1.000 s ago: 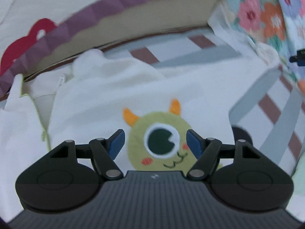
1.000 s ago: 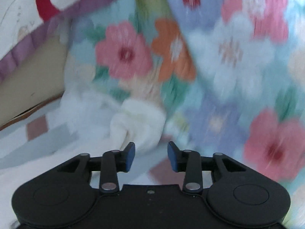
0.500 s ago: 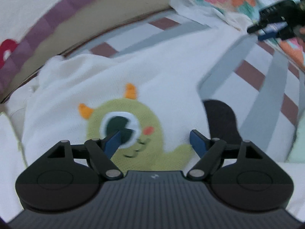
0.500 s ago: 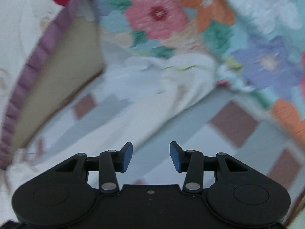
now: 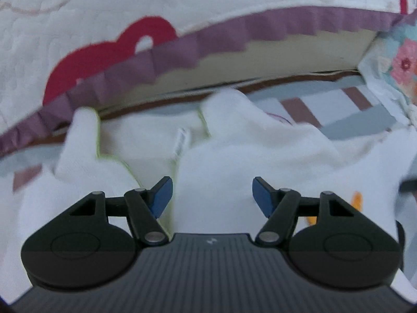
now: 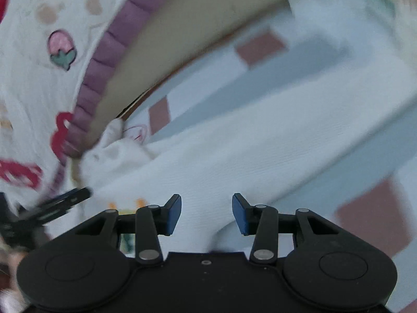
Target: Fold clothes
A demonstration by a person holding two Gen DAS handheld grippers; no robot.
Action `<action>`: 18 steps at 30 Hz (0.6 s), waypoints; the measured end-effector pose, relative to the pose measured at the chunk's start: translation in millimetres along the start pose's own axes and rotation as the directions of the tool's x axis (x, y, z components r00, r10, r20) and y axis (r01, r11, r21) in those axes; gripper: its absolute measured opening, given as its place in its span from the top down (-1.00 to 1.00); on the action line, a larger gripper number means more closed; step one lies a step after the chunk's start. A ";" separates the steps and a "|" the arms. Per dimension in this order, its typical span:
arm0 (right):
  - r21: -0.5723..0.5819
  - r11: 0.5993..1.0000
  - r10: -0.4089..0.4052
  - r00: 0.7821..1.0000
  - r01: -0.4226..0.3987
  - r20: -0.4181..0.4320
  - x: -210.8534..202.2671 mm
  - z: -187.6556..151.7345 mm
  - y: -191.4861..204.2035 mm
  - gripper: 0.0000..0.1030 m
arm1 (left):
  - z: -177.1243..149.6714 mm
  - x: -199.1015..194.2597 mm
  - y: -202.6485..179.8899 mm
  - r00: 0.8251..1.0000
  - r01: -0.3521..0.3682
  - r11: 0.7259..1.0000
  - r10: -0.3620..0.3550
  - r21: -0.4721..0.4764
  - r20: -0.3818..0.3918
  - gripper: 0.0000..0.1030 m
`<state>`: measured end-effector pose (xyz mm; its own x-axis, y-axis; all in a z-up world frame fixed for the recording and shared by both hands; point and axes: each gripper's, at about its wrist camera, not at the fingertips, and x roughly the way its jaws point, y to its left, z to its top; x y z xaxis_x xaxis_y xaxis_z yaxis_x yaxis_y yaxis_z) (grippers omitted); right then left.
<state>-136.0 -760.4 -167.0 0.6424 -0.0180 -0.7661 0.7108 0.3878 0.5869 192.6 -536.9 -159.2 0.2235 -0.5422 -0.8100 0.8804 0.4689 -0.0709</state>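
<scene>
A white top with a green monster print lies spread on the striped bed sheet (image 5: 359, 120). In the left wrist view I look at its neckline (image 5: 156, 154) with pale green trim, and an orange horn (image 5: 355, 200) of the print shows at the right. My left gripper (image 5: 212, 195) hovers over the cloth beside the neckline, jaws closing, with nothing pinched between them. In the right wrist view a long white sleeve (image 6: 260, 140) runs up to the right. My right gripper (image 6: 206, 214) hangs open above the sleeve's base. The left gripper (image 6: 62, 200) appears blurred at the left edge there.
A white quilt with a purple ruffle (image 5: 234, 34) and red patterns hangs along the far edge of the bed. A floral blanket (image 5: 404, 65) lies at the right. The sheet (image 6: 260, 78) has grey and brown stripes.
My left gripper swung from the monster print to the neckline. My right gripper turned away from the floral blanket and came down over the sleeve.
</scene>
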 end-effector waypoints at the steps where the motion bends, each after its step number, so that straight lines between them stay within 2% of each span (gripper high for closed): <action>1: 0.044 0.999 0.010 1.000 -0.009 -0.008 3.8 -4.8 0.1 0.06 | 7.0 5.1 1.0 1.000 0.002 1.000 -0.002 0.007 -0.002 -0.39; 3: 0.082 0.996 0.021 1.000 -0.023 0.015 7.5 -12.4 -0.2 0.06 | 19.8 19.3 -0.2 1.000 0.016 1.000 -0.016 0.010 -0.019 -0.45; 5: 0.071 0.997 0.034 0.998 -0.038 0.053 11.6 -17.3 1.8 0.06 | 30.4 38.5 -3.6 0.999 0.006 1.000 -0.005 0.022 -0.042 -0.48; 9: 0.046 0.998 0.035 0.994 -0.040 0.105 18.5 -19.5 2.2 0.05 | 44.4 69.5 -9.7 0.995 -0.073 0.995 0.077 0.071 -0.065 -0.49; 10: 0.047 0.998 0.045 0.992 -0.051 0.115 19.8 -19.4 1.1 0.05 | 46.2 73.0 -9.6 0.995 -0.075 0.995 0.079 0.072 -0.061 -0.54; 12: 0.052 0.996 0.066 0.989 -0.073 0.134 21.0 -19.4 -2.4 0.03 | 47.7 76.4 -7.1 0.997 -0.045 0.998 0.048 0.048 -0.061 -0.59; 15: 0.073 0.991 0.096 0.980 -0.110 0.175 24.1 -18.1 -9.9 0.02 | 45.5 79.8 -3.7 0.995 0.045 0.999 -0.043 0.017 -0.094 -0.62; 18: 0.111 0.984 0.110 0.971 -0.136 0.213 23.2 -17.7 -14.2 0.02 | 39.8 77.1 -7.6 0.996 0.053 0.998 -0.051 0.027 -0.079 -0.63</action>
<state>-136.2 -750.0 -197.8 0.7631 -0.1708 -0.6234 0.6441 0.2817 0.7112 219.8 -610.0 -198.0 0.1449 -0.5089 -0.8485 0.9022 0.4201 -0.0979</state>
